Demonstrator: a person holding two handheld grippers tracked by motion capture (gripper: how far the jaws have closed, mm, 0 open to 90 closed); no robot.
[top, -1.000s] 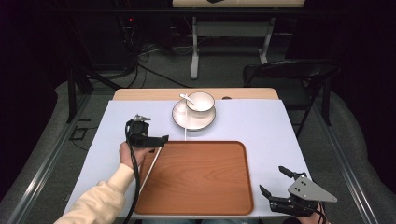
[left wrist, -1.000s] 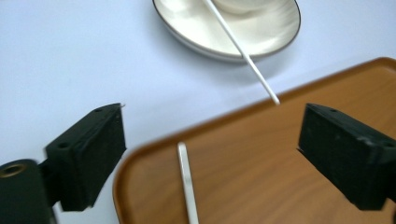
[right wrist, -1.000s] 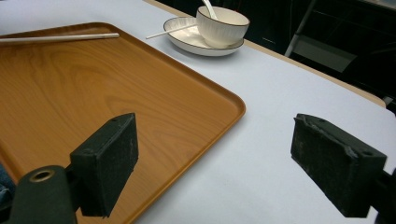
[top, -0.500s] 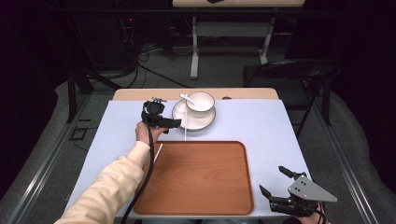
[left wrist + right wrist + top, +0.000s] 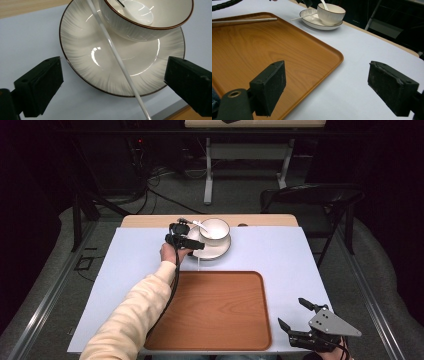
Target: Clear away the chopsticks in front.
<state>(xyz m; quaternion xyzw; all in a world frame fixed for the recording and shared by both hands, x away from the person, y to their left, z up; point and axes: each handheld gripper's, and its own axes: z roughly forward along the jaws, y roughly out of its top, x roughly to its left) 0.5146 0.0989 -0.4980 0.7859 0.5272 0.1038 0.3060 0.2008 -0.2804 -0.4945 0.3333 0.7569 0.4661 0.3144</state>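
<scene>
Tableware is not yet gripped. The left gripper, jaws spread wide, is held just above the plate; a white chopstick lies between them, the bowl just beyond. The right gripper is parked wide apart beside the empty tray, well away.

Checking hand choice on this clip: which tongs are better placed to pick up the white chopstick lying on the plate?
Left. The left tongs are open at the plate, with the chopstick between the jaws. The right tongs sit open at the table's near corner, beyond the tray.
</scene>
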